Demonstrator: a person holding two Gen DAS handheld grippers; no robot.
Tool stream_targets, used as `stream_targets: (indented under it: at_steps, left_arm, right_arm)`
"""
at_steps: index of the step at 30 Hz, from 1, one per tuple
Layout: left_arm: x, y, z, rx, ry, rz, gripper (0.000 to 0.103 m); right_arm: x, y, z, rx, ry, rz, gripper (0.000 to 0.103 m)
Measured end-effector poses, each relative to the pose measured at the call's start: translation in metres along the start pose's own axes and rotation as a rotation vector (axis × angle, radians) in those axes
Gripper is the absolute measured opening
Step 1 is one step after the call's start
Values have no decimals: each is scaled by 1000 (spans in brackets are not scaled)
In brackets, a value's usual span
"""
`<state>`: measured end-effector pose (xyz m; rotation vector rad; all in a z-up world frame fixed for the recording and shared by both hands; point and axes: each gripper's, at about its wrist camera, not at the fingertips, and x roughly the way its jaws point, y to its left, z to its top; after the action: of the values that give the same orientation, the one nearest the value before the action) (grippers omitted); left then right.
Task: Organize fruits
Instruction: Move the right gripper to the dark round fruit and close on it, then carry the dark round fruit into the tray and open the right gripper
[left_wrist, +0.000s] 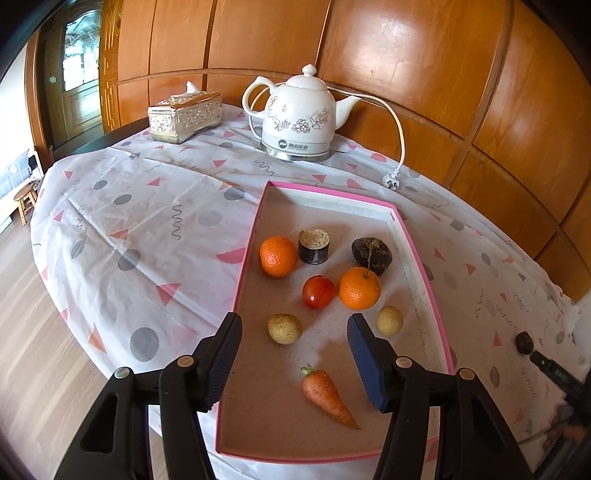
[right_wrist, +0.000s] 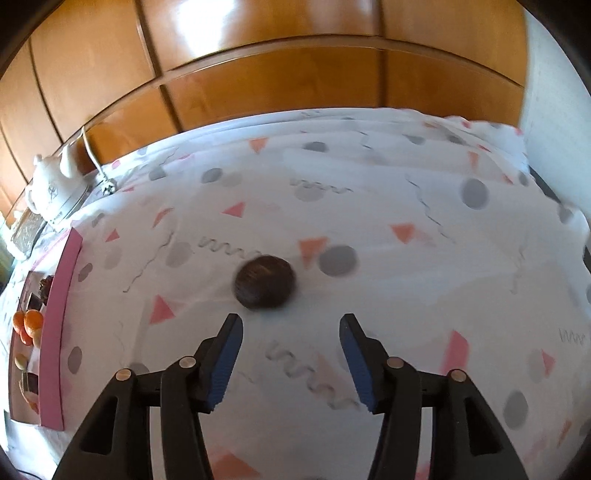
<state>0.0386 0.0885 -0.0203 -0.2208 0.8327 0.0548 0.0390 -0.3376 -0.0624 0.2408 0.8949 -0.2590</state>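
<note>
- Right gripper (right_wrist: 291, 356): jaws apart, nothing between the pads, hanging over bare tablecloth (right_wrist: 369, 229) on the bench.
- Dark round fruit (right_wrist: 265, 282) lies just ahead of its fingertips, a bit left of the jaw centreline, alone on the cloth outside the pink tray (right_wrist: 61, 314). Right wrist view is motion-blurred, so I can't tell whether the fruit is rolling or the camera is swinging.
- Shape reads as a flattened oval, long axis running roughly across the jaw gap; the opening looks only slightly wider than the fruit.
- Left gripper (left_wrist: 293, 360): also open and empty, poised over the near end of the tray (left_wrist: 424, 258); carrot (left_wrist: 328, 397) sits below and between its fingers, not touched.
- Tray already holds two oranges (left_wrist: 277, 256), a tomato (left_wrist: 318, 291), two pale round fruits (left_wrist: 284, 328), a dark lumpy fruit (left_wrist: 371, 251) and a cut dark cylinder piece (left_wrist: 313, 246).
- In the left wrist view the stray fruit (left_wrist: 524, 343) shows far right, well apart from the tray, with the right gripper's tip beside it.
- Judgement: right hand is clearly nearer; next move is forward and slightly left, then close across the fruit. Risk: round body squirts out on the cloth.
</note>
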Motion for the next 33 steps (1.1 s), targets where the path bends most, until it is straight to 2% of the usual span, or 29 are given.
stream_targets:
  at_steps: [12,14,19,22,33]
  left_arm:
    - [0,9,-2,-29,2,17,63]
    - [0,10,-1,-31,2,18,63]
    - [0,11,-2,-36,3,17,64]
    - [-1,12,-2,-37,-1,20,69]
    - [-11,28,-5,-89,-14,32,70]
  right_arm:
    - [41,26,25,-134,69,-90,55]
    - [42,27,25,-145,64,-74,47]
    - [39,27,21,-166,51,-79,46]
    - [37,27,20,-168,52,-73,46]
    - [27,30,13,-151,53,-25,46]
